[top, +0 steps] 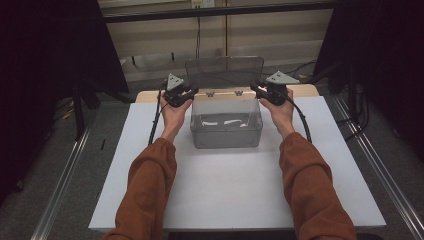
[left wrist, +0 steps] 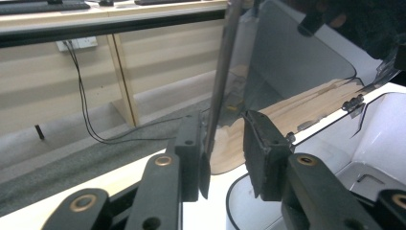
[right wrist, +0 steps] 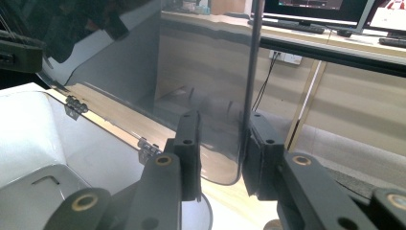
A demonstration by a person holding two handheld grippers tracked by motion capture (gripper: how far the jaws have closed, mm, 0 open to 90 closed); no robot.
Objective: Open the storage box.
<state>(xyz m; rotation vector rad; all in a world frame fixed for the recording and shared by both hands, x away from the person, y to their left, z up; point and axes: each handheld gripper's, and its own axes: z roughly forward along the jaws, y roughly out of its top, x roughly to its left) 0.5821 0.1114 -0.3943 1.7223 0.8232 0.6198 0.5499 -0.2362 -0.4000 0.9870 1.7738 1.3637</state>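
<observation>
Overhead forward-down view; two close jaw-level views sharing upright lid (top: 224, 71).

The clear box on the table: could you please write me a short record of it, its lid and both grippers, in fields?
box: clear box, on the white table
lid: clear lid, hinged at the box's far edge, standing upright, open
left gripper: left gripper at the lid's left edge; the edge lies against one pad, jaws not clamped
right gripper: right gripper at the lid's right edge; the edge sits close to one pad, jaws not clamped
</observation>
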